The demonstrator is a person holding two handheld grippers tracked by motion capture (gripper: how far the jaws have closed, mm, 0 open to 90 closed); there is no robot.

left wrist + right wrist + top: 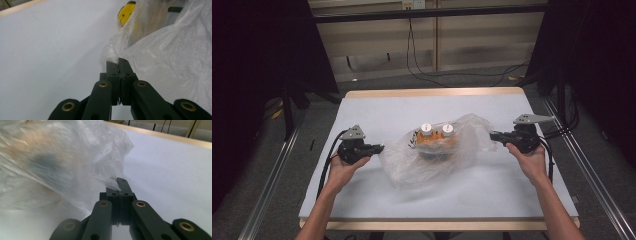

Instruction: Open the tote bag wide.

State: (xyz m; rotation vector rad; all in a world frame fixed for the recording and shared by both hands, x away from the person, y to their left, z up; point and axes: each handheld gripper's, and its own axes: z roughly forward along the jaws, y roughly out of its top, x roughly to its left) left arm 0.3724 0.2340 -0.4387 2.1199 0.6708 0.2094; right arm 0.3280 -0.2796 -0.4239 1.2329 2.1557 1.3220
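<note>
While both grippers are held low at opposite sides of a clear plastic bag [432, 155], the bag is seen lying near the middle of the white table [377, 107], with its film crumpled loosely around the contents. Inside the bag an orange object [435, 141] with two white round caps [426, 128] is visible from the high view; the same contents appear as a blurred orange and dark patch in the right gripper view, and a yellow rounded piece [126, 12] is seen beyond the film in the left gripper view. The left gripper [379, 148] is held at the bag's left edge, its jaws pressed together on a thin fold of the film, as shown in the left gripper view [118, 62]. The right gripper [492, 135] is held at the bag's right edge, its jaws likewise clamped on a corner of the film [117, 183]. Each gripper is carried in one hand, the left hand [343, 167] and the right hand [532, 160] entering from the near edge of the table. Cables [422, 70] are seen on the floor beyond the far edge.
</note>
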